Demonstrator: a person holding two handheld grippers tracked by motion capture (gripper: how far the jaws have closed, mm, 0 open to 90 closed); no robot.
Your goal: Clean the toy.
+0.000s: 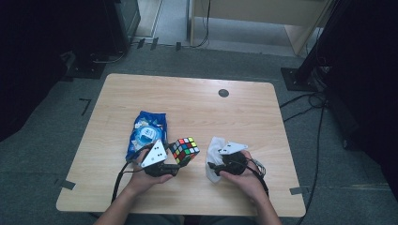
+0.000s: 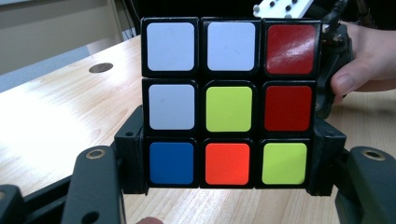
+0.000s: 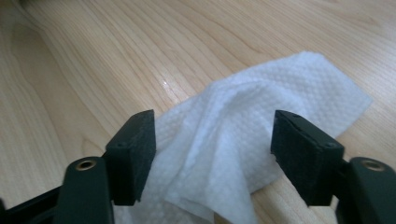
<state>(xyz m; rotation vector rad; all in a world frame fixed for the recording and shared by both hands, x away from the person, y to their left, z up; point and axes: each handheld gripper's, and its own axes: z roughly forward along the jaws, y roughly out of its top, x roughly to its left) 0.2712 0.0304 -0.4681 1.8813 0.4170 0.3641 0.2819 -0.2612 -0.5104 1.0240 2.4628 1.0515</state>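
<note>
Clamped on cube, left gripper, pads flush on both sides, cube low over table beside blue packet. Right gripper wide, astride crumpled wipe on table, pads apparently not pressing it.

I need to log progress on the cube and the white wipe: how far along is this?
Done: the left gripper has the puzzle cube clamped between its jaws, and a white wipe lies out on the table beside the blue packet. In hand: the right gripper stands over the wipe, jaws open around a raised fold, not yet pinching. Left: gripping the wipe and, probably, wiping the cube.
</note>
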